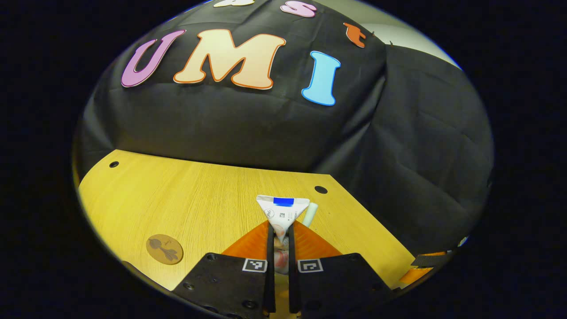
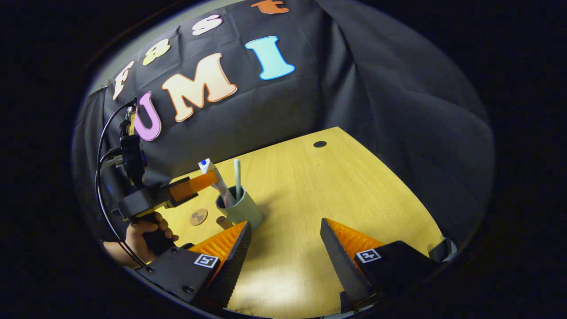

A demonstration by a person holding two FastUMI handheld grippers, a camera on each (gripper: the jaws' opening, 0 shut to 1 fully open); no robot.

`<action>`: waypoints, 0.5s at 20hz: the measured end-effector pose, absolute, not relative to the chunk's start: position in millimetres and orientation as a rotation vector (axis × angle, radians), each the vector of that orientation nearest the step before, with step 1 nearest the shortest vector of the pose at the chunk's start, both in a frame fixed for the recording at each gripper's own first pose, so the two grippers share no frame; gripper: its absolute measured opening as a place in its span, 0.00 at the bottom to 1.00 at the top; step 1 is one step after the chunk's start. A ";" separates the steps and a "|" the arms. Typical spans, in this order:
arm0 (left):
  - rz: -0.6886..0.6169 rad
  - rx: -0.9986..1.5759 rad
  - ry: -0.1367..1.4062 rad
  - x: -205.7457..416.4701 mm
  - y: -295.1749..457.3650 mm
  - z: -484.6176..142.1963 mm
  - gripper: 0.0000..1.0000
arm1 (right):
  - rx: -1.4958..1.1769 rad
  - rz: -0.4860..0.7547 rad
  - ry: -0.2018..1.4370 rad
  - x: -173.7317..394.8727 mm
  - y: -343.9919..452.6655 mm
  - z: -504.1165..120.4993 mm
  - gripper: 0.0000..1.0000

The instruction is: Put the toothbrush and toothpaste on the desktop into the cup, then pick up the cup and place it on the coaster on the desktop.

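Left gripper (image 1: 279, 239), jaws pinching the white, crimped-end toothpaste (image 1: 282, 212) at lower centre; right gripper (image 2: 285, 239) jaws spread; grey cup (image 2: 241, 209) centre-left.

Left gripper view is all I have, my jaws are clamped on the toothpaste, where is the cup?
Observer: The right gripper view shows the cup directly under the toothpaste; the tube's lower end is already inside it.
Operator: Is the toothbrush in too?
Observer: Yes, the toothbrush stands upright in the cup beside the tube.
Operator: What is the right gripper doing?
Observer: The right gripper is open, empty, hovering over the desktop nearer than the cup.
Operator: And the coaster against the cup?
Observer: The coaster lies flat just left of the cup in that view, apart from it.
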State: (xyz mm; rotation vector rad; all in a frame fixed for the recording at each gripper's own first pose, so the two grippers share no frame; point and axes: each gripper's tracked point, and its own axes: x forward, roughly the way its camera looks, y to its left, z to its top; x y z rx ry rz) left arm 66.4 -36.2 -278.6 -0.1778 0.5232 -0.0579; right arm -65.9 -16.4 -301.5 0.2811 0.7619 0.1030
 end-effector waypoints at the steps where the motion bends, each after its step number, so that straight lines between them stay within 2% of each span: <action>1: -0.059 -0.173 0.529 59.8 -37.4 -280.7 0.12 | 0.278 0.118 0.760 -63.4 -11.9 -300.5 0.97; 3: -0.075 -0.189 0.587 48.8 -42.4 -291.9 0.14 | 0.275 0.141 0.764 -59.4 -3.7 -300.3 0.97; 5: -0.067 -0.216 0.615 38.1 -39.7 -296.1 0.44 | 0.272 0.157 0.776 -56.5 2.7 -302.0 0.97; 6: -0.068 -0.219 0.607 36.3 -37.8 -293.9 0.43 | 0.271 0.165 0.783 -55.5 6.5 -302.9 0.97; 9: -0.053 -0.186 0.587 25.3 -20.0 -281.1 0.96 | 0.263 0.196 0.810 -49.4 20.8 -306.2 0.98; 10: -0.045 -0.176 0.582 22.2 -13.6 -276.5 0.97 | 0.256 0.212 0.820 -46.5 27.5 -307.2 0.98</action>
